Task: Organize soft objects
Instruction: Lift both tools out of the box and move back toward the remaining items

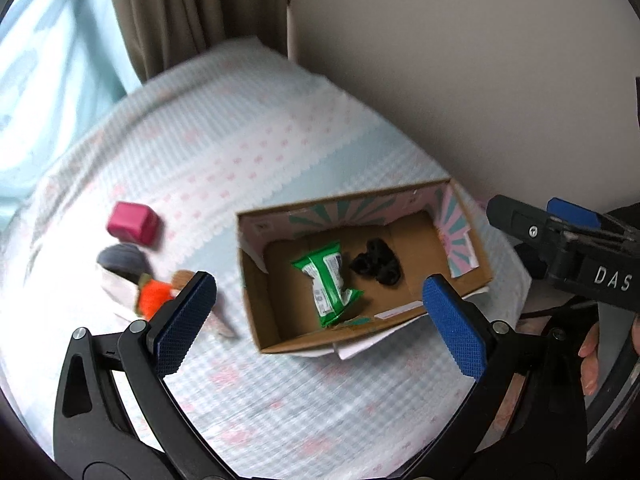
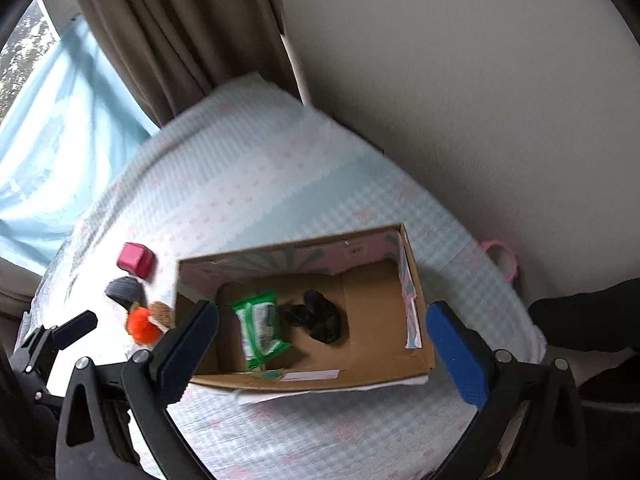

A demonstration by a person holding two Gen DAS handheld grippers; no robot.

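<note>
An open cardboard box (image 1: 472, 256) (image 2: 420, 316) sits on a checked cloth. Inside lie a green packet (image 1: 326, 280) (image 2: 258, 326) and a black soft lump (image 1: 376, 262) (image 2: 320, 318). Left of the box lie a pink cube (image 1: 132, 224) (image 2: 135, 260), a grey soft thing (image 1: 120, 258) (image 2: 124, 288) and an orange fluffy toy (image 1: 154, 298) (image 2: 141, 327). My left gripper (image 1: 320, 320) is open and empty above the box's near edge. My right gripper (image 2: 322, 344) is open and empty over the box.
The cloth-covered table (image 1: 248, 152) (image 2: 256, 168) meets a beige wall (image 2: 480, 80) on the right. Brown curtains (image 1: 192, 12) and a light blue drape (image 2: 60, 128) hang behind. A pink ring (image 2: 506, 258) lies past the table's right edge. The right gripper's body (image 1: 568, 244) shows in the left view.
</note>
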